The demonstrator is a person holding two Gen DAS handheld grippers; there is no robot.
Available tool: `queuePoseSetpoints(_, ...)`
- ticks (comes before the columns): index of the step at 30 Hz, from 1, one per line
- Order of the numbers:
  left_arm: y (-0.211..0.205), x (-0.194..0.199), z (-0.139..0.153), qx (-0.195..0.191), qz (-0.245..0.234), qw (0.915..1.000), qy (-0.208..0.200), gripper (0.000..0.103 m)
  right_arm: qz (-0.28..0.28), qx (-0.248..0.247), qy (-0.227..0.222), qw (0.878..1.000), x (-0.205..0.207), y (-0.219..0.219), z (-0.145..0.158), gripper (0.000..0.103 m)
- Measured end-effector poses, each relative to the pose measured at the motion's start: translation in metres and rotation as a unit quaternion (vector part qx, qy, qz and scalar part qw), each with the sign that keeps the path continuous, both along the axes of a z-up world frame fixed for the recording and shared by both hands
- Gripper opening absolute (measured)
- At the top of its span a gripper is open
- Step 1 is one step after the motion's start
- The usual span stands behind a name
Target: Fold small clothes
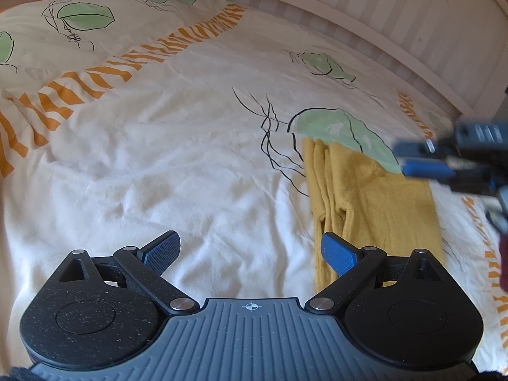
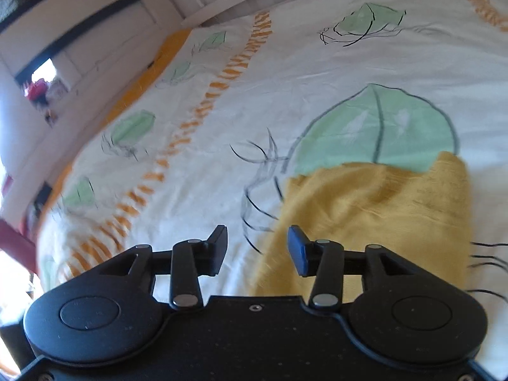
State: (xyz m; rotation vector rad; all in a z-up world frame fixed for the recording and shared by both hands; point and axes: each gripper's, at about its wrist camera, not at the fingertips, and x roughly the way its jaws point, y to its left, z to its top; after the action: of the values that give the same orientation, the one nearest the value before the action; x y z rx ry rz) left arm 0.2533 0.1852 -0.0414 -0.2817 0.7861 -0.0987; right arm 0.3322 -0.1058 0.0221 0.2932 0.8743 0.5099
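Mustard-yellow garment (image 1: 374,203) lies folded on the leaf-printed bedspread (image 1: 190,158), at right of centre in the left wrist view and lower right in the right wrist view. Left gripper (image 1: 250,254) hangs over bare cloth beside it, jaws wide and empty. Right gripper (image 2: 257,250) stands partly open above the garment's near edge, holding nothing.

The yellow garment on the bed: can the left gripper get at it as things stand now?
Probably yes. The yellow garment lies flat on the bedspread, its near edge just beyond the left gripper. Its jaws stand open and empty, and nothing lies between. The right gripper hovers over the far corner only.
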Motion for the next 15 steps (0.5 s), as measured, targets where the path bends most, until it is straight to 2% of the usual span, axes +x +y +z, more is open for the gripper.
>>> queuePoseSetpoints(8,-0.003,-0.001,-0.001,0.002,0.0,1.0,-0.007,0.096,0.076,-0.09,-0.038,0.992,-0.066,0.002,-0.032,0.06)
queuePoseSetpoints(15,-0.005,0.002,0.0,-0.024,-0.022,0.9994,-0.012,0.096,0.135,-0.162,-0.112,0.971,-0.103,0.033,-0.055,0.06)
